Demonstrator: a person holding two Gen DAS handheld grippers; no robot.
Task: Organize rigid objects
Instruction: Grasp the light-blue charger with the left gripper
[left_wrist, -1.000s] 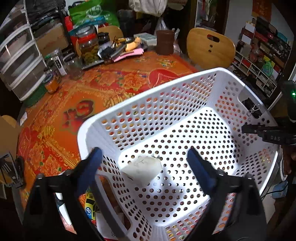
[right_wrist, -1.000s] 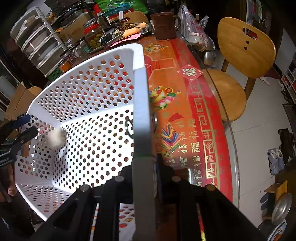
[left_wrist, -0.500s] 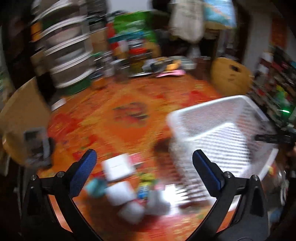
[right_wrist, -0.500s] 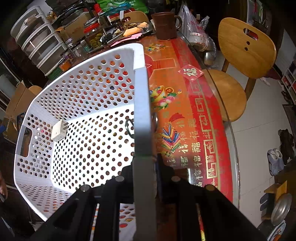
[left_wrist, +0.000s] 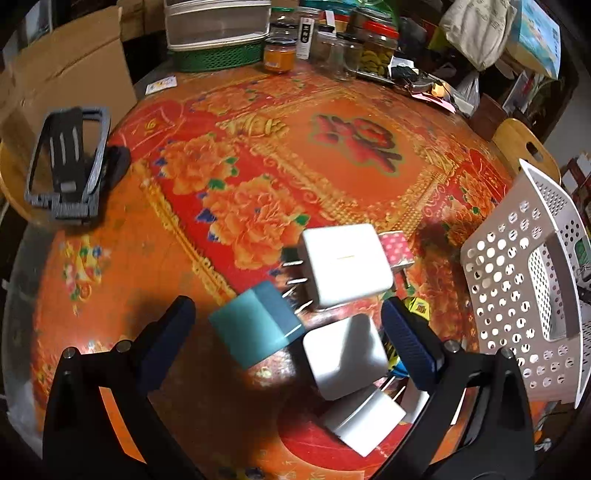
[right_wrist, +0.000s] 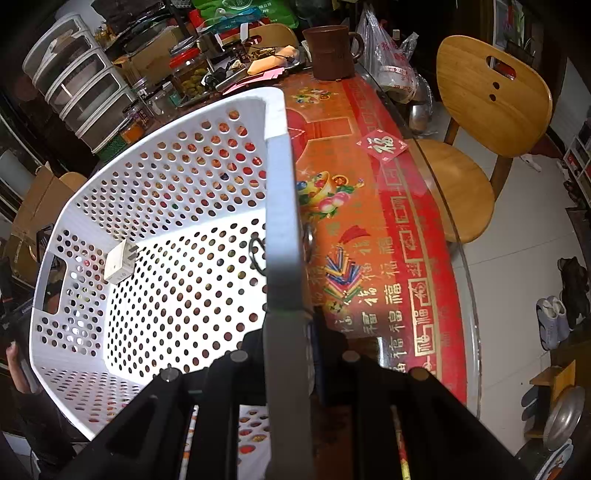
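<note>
— Hovering where, exactly?

— My left gripper hangs over a huddle of chargers on the tablecloth, jaws wide apart, gripping nothing. Between the fingers sit a teal plug and a white cube, side by side and apparently touching. A bigger white charger lies just beyond them, prongs pointing toward the teal plug, and another white plug lies nearer me, partly under the cube.

— And your right one?

— My right gripper is clamped on the rim of the basket, one finger either side of the wall.

— Anything inside it?

— One white charger, leaning at the far wall near the handle slot (prongs up). The other chargers lie on the cloth just beside the basket, as the left camera shows it.

— Anything else close by?

— A small pink dotted box touching the bigger charger's far side, and a grey stand well off near the table's edge.
</note>
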